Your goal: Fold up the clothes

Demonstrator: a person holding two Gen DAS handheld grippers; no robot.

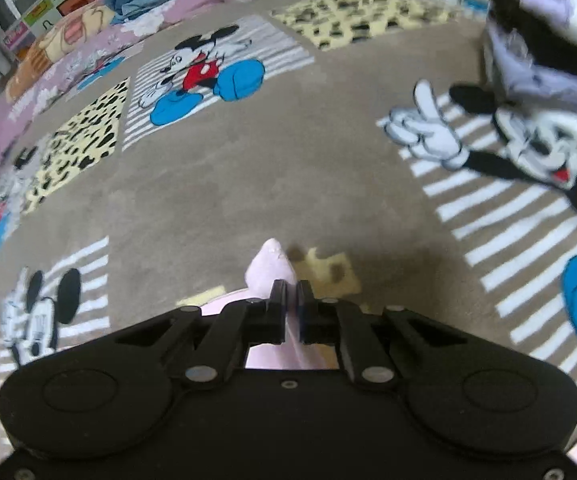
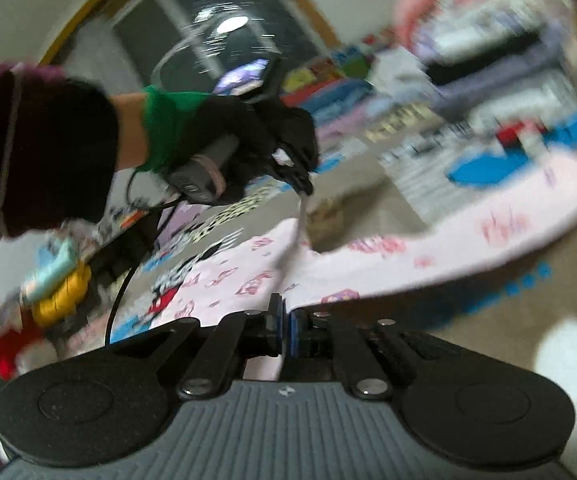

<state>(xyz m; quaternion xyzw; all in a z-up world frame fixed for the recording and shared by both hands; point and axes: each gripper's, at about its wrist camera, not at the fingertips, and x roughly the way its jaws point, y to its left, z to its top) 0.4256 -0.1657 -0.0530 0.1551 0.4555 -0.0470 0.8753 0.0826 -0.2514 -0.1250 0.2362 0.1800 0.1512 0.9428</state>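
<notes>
A pale pink garment with red prints (image 2: 388, 252) hangs stretched between both grippers above a brown cartoon-mouse blanket (image 1: 248, 168). My left gripper (image 1: 291, 300) is shut on a corner of the pink garment (image 1: 270, 268), which pokes out past the fingertips. My right gripper (image 2: 284, 312) is shut on another edge of it. In the right wrist view the left gripper (image 2: 304, 188) shows in a black-gloved hand (image 2: 256, 132), pinching the cloth taut. The right wrist view is blurred by motion.
The blanket covers a bed. Piled clothes and bedding (image 1: 148, 12) lie along its far edge. A stack of folded items (image 1: 548, 40) sits at the far right. A yellow object (image 2: 64, 296) and cables lie at the left of the right wrist view.
</notes>
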